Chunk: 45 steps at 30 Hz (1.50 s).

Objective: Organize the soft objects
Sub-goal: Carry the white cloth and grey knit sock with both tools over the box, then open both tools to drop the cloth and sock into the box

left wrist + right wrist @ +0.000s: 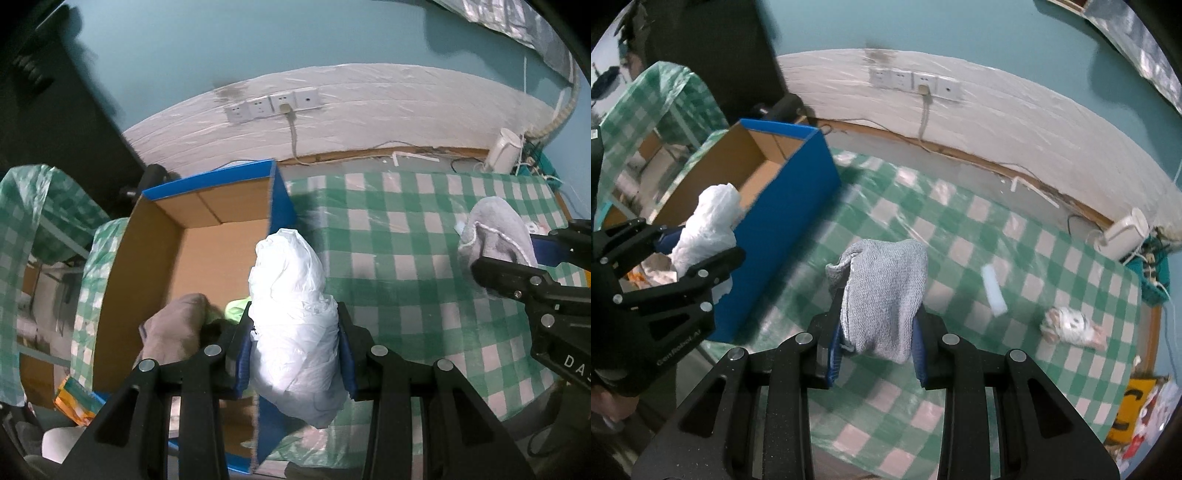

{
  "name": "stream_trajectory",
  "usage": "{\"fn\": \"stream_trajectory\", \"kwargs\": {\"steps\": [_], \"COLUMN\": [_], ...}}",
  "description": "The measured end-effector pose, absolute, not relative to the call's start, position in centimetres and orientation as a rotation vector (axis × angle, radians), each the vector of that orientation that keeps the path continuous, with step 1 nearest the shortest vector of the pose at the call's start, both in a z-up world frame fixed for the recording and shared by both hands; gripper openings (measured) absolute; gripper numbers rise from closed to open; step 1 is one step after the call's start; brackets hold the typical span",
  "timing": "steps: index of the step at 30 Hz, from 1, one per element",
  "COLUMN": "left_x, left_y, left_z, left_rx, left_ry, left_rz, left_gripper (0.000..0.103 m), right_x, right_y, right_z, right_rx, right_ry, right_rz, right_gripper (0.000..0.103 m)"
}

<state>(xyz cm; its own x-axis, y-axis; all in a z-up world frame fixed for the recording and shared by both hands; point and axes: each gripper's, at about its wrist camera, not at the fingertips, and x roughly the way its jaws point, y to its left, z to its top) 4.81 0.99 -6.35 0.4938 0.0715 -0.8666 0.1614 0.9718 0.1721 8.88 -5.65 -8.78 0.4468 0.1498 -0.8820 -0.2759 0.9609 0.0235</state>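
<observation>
My left gripper (295,347) is shut on a crumpled white plastic bag (291,314) and holds it over the right wall of the blue cardboard box (280,195). The box holds a grey-brown cloth (173,328) and a light green item (234,308). My right gripper (877,343) is shut on a grey knitted cloth (886,291) and holds it above the green checked tablecloth (960,258), right of the box (786,221). The left gripper with the bag (709,225) shows at the left of the right wrist view. The right gripper with the cloth (495,229) shows at the right of the left wrist view.
A small white-and-pink soft bundle (1071,325) and a white flat strip (993,291) lie on the tablecloth to the right. A white device (1123,232) with cables stands at the table's back right. Wall sockets (273,103) are behind. A shelf draped in green checked plastic (22,221) is at left.
</observation>
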Motion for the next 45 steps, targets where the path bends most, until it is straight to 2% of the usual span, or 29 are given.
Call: {"fn": "stream_trajectory", "kwargs": {"steps": [14,36,38,40,42,43,45], "left_x": [5.4,7.0,7.1,7.2,7.1,7.2,7.0], "left_y": [7.8,16.6,17.1,17.5,17.9,18.0,18.1], "left_z": [-5.4,-7.2,-7.7,-8.0,-8.2,-8.2,-8.1], "left_rx": [0.138,0.033,0.032,0.024,0.013,0.009,0.018], "left_ry": [1.038,1.090,1.102,1.115,1.123,1.125,1.116], "left_rz": [0.036,0.160,0.169,0.171,0.181,0.184,0.200], "left_gripper": [0.039,0.041,0.043,0.050,0.065,0.067,0.078], "right_x": [11.5,14.6,14.8,14.9,15.1,15.2,15.2], "right_y": [1.7,11.1,12.0,12.7,13.3,13.5,13.8], "right_z": [-7.4,-9.9,-10.2,-10.5,-10.7,-10.8,-10.9], "right_rx": [-0.189,-0.265,-0.270,-0.276,-0.272,-0.271,-0.287], "right_ry": [1.047,1.092,1.096,1.100,1.102,1.099,1.093], "right_rz": [0.348,0.462,0.472,0.486,0.489,0.487,0.474], "right_gripper": [0.030,0.030,0.030,0.030,0.033,0.035,0.038]}}
